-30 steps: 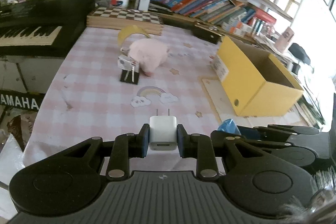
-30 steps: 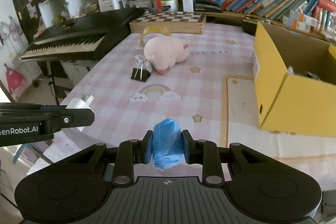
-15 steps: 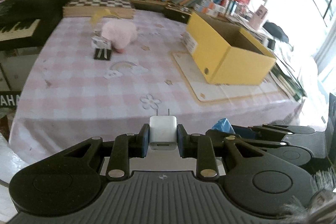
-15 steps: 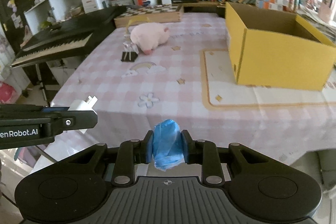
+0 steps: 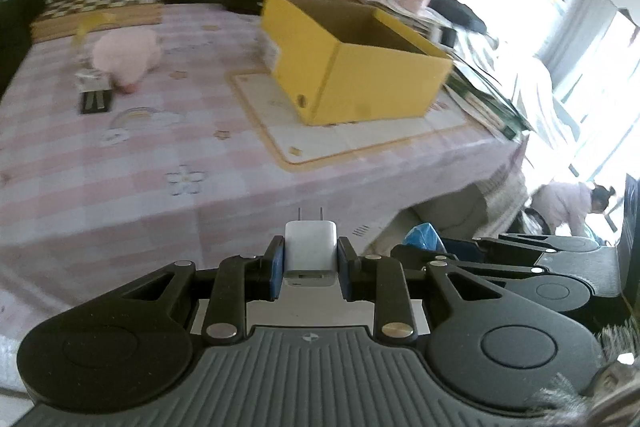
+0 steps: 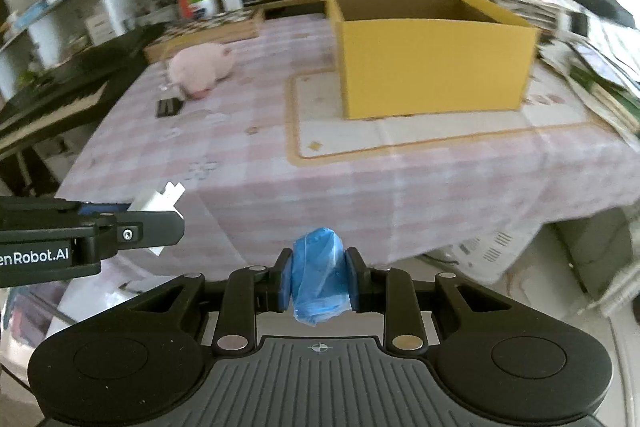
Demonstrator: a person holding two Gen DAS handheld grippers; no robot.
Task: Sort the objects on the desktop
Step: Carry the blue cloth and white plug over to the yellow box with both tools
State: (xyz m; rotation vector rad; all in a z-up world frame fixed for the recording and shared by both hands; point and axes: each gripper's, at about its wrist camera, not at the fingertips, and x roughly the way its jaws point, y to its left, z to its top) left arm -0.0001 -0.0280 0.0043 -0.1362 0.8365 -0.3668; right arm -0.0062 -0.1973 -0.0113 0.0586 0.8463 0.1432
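Note:
My left gripper (image 5: 310, 263) is shut on a white plug charger (image 5: 310, 247), prongs pointing forward, held off the front edge of the table. My right gripper (image 6: 318, 275) is shut on a crumpled blue plastic bag roll (image 6: 318, 277), also off the table's front edge. Each gripper shows in the other's view: the right with its blue roll (image 5: 422, 235), the left with the charger (image 6: 160, 205). An open yellow cardboard box (image 6: 432, 63) stands on a cream mat on the table's right half; it also shows in the left wrist view (image 5: 352, 63).
On the pink checked tablecloth (image 6: 240, 147) lie a pink plush toy (image 6: 198, 71), a black binder clip (image 6: 168, 107) and, behind, a chessboard box (image 5: 100, 11). A keyboard (image 6: 52, 95) stands left. Books are piled at the right edge (image 6: 600, 75).
Both grippers have drawn back from the table and swung to the right with their objects still held. The table's front edge and the floor beyond now show.

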